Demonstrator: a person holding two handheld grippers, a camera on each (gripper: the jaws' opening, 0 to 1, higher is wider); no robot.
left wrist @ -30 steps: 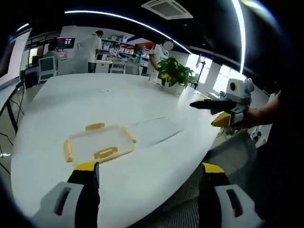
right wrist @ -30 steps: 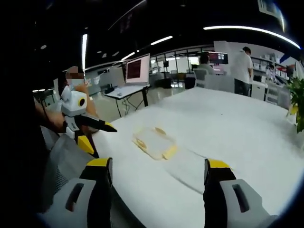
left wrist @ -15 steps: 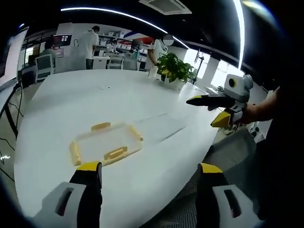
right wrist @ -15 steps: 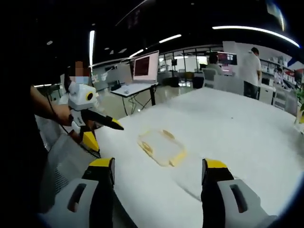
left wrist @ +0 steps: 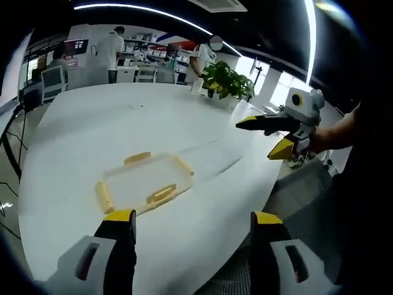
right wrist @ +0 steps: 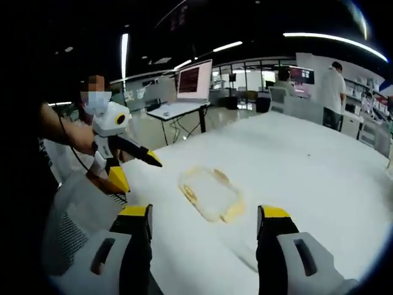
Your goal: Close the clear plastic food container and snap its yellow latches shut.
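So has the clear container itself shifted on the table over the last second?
No. The container keeps its spot against the table edge; it looms larger because both cameras closed in.

Clear container [left wrist: 144, 184], yellow latches [left wrist: 161, 194], white table [left wrist: 92, 129]
Gripper jaws look black with yellow tips; green potted plant [left wrist: 226, 80] at the far edge

Left gripper [left wrist: 191, 224] jaws apart, right gripper [right wrist: 204, 218] likewise — both empty, raised

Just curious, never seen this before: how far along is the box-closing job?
Barely begun, by the look of it. The box lies flat on the table; whether its latches are snapped is unclear. Both tools, left and right, are open, empty and short of it. All latching remains.
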